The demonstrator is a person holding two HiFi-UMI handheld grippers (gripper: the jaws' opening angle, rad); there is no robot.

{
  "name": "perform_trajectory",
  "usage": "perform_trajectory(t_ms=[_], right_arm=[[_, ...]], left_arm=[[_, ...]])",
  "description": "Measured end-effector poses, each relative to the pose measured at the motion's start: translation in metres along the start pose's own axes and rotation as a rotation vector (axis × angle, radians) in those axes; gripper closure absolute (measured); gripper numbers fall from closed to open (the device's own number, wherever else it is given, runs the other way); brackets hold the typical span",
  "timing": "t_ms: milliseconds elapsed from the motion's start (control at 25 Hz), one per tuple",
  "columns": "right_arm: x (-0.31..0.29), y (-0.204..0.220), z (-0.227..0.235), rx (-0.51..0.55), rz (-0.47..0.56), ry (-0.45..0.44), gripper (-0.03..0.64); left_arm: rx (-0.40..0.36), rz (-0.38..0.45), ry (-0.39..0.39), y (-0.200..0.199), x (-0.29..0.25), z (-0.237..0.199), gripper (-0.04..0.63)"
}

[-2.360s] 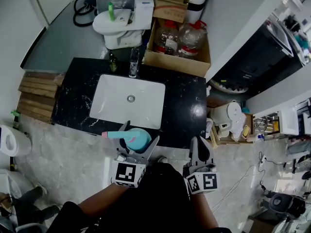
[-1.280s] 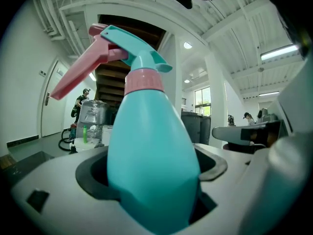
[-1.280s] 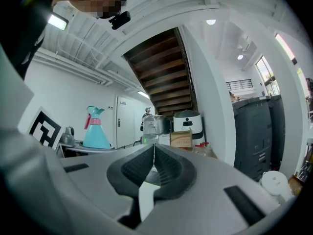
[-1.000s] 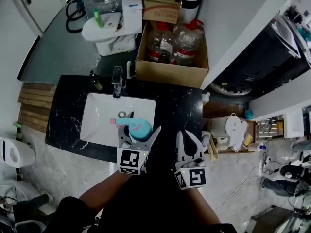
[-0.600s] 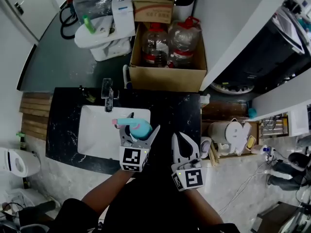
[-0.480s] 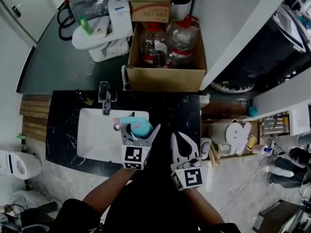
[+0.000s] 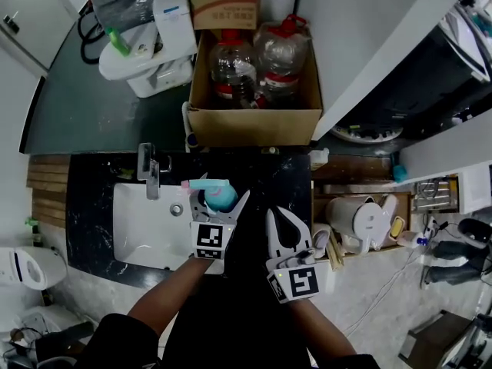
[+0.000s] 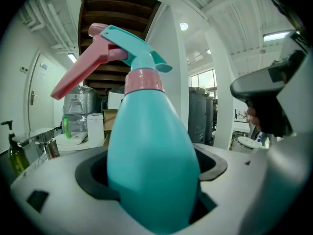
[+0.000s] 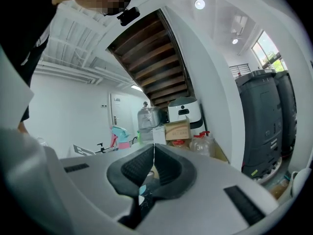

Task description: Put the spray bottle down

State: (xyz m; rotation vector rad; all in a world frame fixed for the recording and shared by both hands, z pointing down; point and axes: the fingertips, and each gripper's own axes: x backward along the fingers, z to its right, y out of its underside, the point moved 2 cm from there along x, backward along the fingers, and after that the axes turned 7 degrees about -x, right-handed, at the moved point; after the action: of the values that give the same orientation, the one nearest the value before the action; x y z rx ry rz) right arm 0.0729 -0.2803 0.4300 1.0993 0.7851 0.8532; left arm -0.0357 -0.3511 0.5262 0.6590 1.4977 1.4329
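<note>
A teal spray bottle (image 7: 221, 196) with a pink trigger and collar stands upright between the jaws of my left gripper (image 7: 219, 199), which is shut on its body. It hangs over the black stone counter (image 7: 269, 183) just right of the white sink (image 7: 146, 225). In the left gripper view the spray bottle (image 8: 149, 155) fills the middle, its pink trigger pointing left. My right gripper (image 7: 280, 218) is beside it to the right, jaws shut with nothing in them. In the right gripper view the pads (image 9: 168, 169) meet tip to tip.
A chrome tap (image 7: 147, 171) stands at the sink's back edge. Behind the counter sits a cardboard box (image 7: 254, 118) with two large water bottles (image 7: 231, 68). A toilet (image 7: 142, 48) is at the back left. A white kettle (image 7: 361, 214) stands on the right.
My left gripper has carried the spray bottle rightwards, from over the sink basin to over the counter beside it. The right gripper has kept alongside, shut.
</note>
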Motion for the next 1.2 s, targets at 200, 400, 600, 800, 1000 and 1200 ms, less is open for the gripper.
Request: perform_trajectory(t_ms=[200, 400, 600, 800, 1000, 1200], right_arm=[[-0.008, 0.003, 0.008, 0.005, -0.007, -0.005, 0.598], [-0.006, 0.010, 0.022, -0.032, -0.013, 0.014, 0.598], [-0.002, 0.016, 0.037, -0.037, -0.026, 0.036, 0.600], [-0.002, 0.019, 0.048, -0.036, -0.032, 0.051, 0.599], [-0.001, 0.025, 0.054, -0.054, -0.046, 0.057, 0.599], [-0.001, 0.028, 0.057, -0.052, -0.050, 0.053, 0.598]], left_arm=[[-0.060, -0.024, -0.007, 0.016, -0.028, -0.004, 0.149], [-0.044, -0.057, -0.006, 0.027, -0.043, 0.000, 0.149], [-0.053, -0.049, 0.010, 0.040, -0.055, 0.016, 0.147], [-0.040, -0.064, 0.007, 0.056, -0.064, 0.024, 0.149], [-0.042, -0.088, 0.005, 0.064, -0.070, 0.027, 0.149], [-0.044, -0.104, 0.007, 0.072, -0.074, 0.031, 0.149]])
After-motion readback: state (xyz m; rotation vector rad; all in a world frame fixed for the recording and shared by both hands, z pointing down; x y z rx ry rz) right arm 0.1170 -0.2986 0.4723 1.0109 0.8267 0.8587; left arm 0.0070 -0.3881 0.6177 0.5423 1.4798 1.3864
